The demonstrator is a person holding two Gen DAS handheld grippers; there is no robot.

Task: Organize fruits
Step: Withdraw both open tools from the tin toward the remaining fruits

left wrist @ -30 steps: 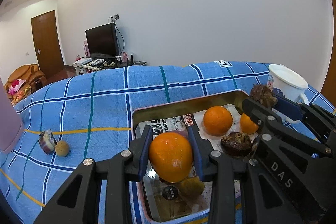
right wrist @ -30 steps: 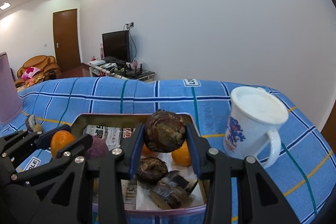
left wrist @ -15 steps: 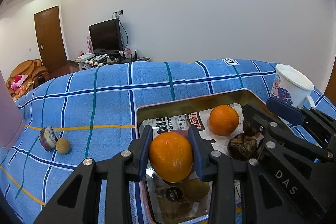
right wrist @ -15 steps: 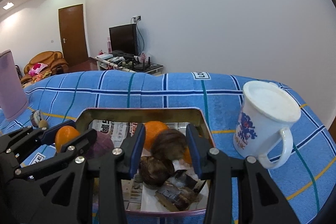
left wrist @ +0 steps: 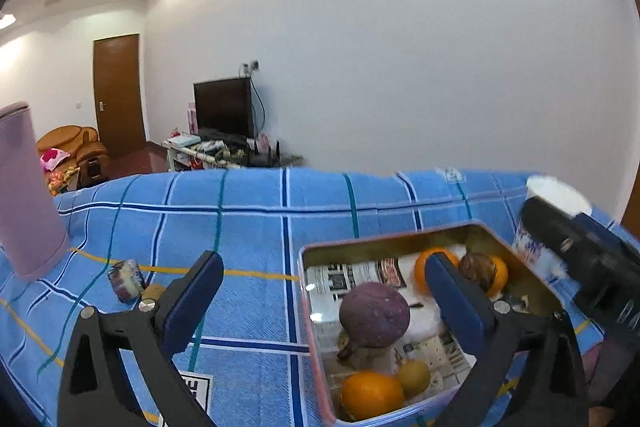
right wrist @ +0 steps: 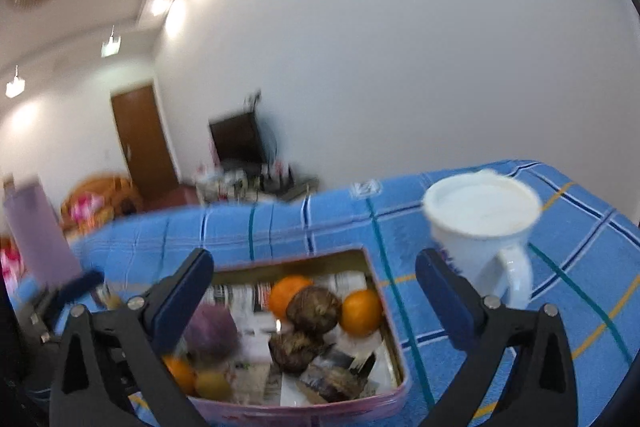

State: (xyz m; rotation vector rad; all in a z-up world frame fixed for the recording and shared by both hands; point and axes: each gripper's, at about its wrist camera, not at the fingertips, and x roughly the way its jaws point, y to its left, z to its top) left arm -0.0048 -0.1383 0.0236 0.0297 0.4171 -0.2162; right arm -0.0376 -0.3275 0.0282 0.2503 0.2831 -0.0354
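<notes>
tin (left wrist: 400, 241) holds oranges (right wrist: 289, 295), brown fruit (right wrist: 313, 309), purple fruit (left wrist: 374, 315) | left gripper (left wrist: 324, 307) jaws spread, empty, above tin's left edge | right gripper (right wrist: 314, 301) jaws spread, empty, over tin | risk: mug (right wrist: 482, 227) just beside right finger, a sideways swing could tip it | two small fruits (left wrist: 126, 281) lie loose on cloth, well apart
</notes>
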